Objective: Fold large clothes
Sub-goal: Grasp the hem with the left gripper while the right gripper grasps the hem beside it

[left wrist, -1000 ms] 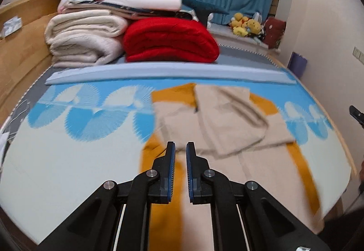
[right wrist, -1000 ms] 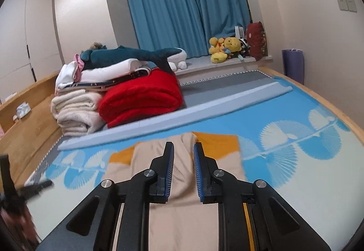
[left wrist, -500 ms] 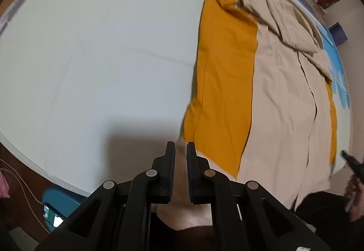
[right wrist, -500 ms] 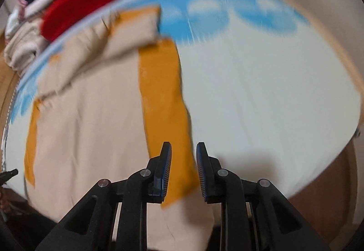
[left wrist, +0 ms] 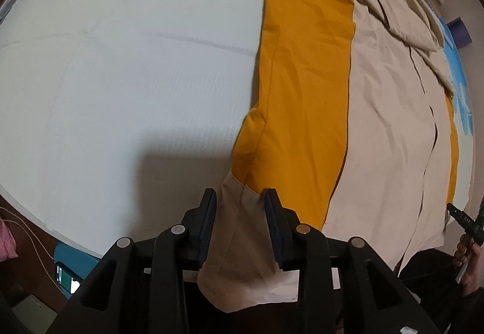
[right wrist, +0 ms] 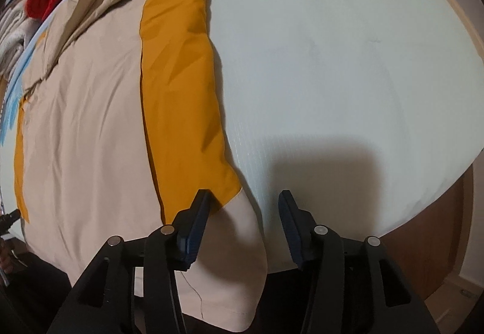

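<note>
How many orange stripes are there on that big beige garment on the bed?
2 that show. One wide orange stripe runs along the left edge of the beige garment. The other runs down its right edge, mostly covered by beige cloth in the left view. Folds may hide more.

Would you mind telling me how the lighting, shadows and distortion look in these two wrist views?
Left wrist: sharp, with the bed edge bowed by the fisheye; a dark shadow falls on the sheet ahead of the left tool. Right wrist: also sharp, same bowing, a shadow beside the right tool; the garment is evenly lit, no glare.
</note>
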Demonstrator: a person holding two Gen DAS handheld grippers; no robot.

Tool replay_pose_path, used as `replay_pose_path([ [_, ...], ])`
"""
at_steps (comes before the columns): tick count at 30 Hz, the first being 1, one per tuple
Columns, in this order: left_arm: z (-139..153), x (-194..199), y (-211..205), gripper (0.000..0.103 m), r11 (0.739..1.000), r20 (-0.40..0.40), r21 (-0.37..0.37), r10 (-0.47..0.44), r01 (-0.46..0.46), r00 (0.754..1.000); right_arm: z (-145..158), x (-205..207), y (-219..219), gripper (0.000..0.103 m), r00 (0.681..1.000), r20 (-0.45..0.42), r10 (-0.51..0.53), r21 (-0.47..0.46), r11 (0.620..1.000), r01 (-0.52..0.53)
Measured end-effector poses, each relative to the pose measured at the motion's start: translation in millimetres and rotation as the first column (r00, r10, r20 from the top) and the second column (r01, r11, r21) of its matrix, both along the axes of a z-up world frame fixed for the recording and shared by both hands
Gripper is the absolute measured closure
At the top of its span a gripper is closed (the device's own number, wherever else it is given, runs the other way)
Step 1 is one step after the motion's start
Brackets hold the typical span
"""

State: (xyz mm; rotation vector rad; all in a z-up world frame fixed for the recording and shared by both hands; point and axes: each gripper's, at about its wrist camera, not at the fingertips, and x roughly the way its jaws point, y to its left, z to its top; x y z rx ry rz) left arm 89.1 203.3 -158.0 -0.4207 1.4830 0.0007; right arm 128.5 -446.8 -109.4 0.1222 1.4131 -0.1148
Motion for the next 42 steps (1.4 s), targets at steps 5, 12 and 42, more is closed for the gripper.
replay_pose_path([
  [5,-4,2,-8,0.073,0.999,-0.013,0.029,-0.028,0.028,1.000,-3,-5,-1,0.049,1.000,-0.021,0.022,-0.020,1.000,-0.022],
  [12,-8,1,-11,0.072,0.999,-0.023,0.043,-0.032,0.033,0.999,-2,-4,3,0.049,0.998,-0.032,0.047,-0.035,0.998,-0.048],
  [42,30,-2,-104,0.097,0.950,0.093,0.239,-0.229,0.202,0.969,22,-18,25,0.098,0.988,0.009,0.152,-0.031,0.988,-0.152],
])
